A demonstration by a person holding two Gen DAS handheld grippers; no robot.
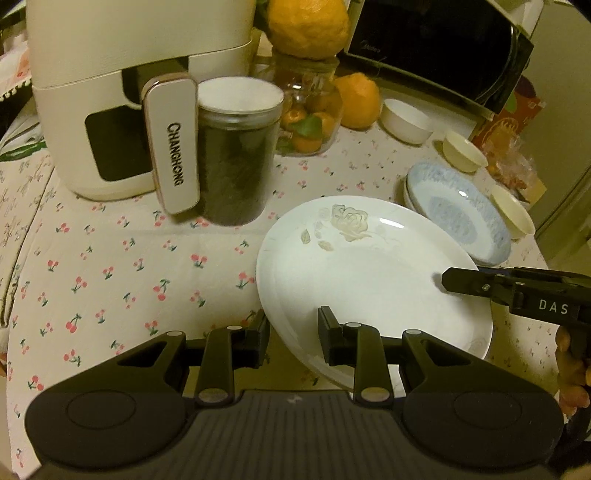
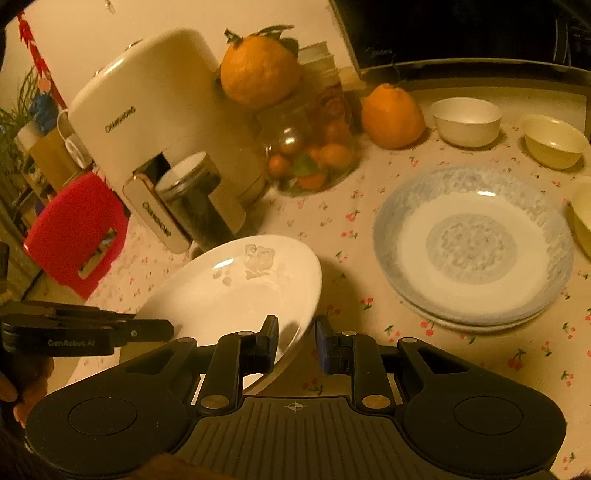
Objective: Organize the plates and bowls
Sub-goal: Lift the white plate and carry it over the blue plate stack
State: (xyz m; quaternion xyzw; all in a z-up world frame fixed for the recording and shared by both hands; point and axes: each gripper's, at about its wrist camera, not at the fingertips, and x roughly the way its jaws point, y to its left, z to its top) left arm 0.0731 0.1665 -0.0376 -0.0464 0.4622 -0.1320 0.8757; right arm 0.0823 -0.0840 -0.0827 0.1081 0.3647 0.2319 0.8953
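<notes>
Tabletop (image 1: pixel 110 258) under a cherry-print cloth, crowded along the back, bare cloth at front left.

Cream air fryer (image 1: pixel 110 92) back left, a dark jar with a white lid (image 1: pixel 236 155) touching its handle. Black microwave (image 1: pixel 436 48) back right. Glass jar of small oranges (image 1: pixel 310 122) between them, one big orange (image 1: pixel 306 26) on top, another (image 1: pixel 358 99) beside it.

White plate with a rose print (image 1: pixel 369 273), centre front, tilted, its near rim clear of the cloth. Left tool (image 1: pixel 293 328) is clamped on that near rim, one finger under, one over. Right tool (image 2: pixel 295 336) is clenched on the plate's opposite rim; the right view shows the rim running between its pads. Each view catches the other tool from the side, reaching onto the plate.

Blue-patterned plates (image 2: pixel 472 243), two stacked, just right of the white plate and apart from it; a strip of cloth lies between. The left view hides their near edge behind the white plate.

Small bowls: a white one (image 2: pixel 465 122) at the back, a cream one (image 2: pixel 554 140) to its right, another cream one (image 2: pixel 583 218) cut by the frame edge.

Right view only: a red stool (image 2: pixel 74 236) beyond the tabletop's left edge, and a potted plant (image 2: pixel 22 122) behind it. Left view only: part of a hand (image 1: pixel 572 373) at the right edge.
</notes>
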